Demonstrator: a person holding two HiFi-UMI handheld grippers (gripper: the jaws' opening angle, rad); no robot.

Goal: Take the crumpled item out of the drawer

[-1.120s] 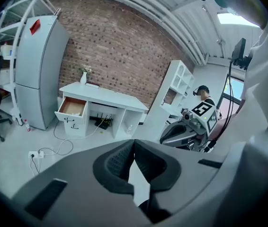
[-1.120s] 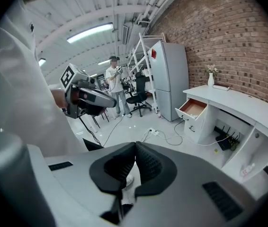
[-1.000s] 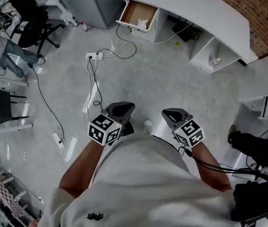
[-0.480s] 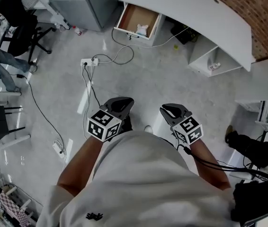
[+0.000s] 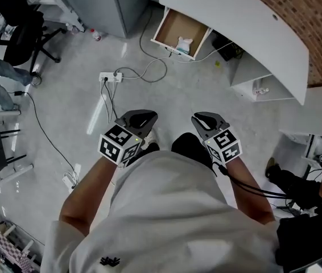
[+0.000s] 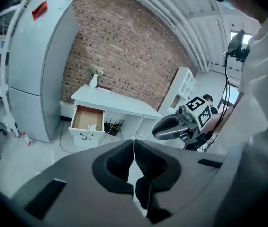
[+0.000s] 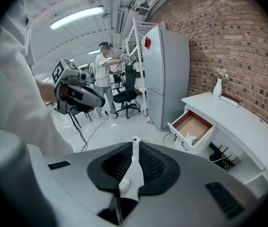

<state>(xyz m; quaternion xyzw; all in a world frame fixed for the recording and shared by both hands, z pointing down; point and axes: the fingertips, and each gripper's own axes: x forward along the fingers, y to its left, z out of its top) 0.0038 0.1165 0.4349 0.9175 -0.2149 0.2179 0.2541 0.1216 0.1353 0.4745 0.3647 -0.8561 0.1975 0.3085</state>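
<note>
Across the floor (image 5: 206, 90), under the table (image 5: 235, 16), the drawer (image 5: 171, 27) stands open with the crumpled item (image 5: 184, 42) inside. It's nearer now, so I'm closing in. Left claw (image 5: 137, 119) and right claw (image 5: 207, 120) are both clenched, empty, well short.

No text is legible. The red label (image 6: 39, 9) on the refrigerator (image 6: 34, 74) and the black mark (image 5: 110, 261) on the shirt (image 5: 172, 209) are too small to read.

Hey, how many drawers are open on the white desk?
1: the drawer at the desk end nearest the grey cabinet, crumpled item inside. Others may be hidden.
</note>
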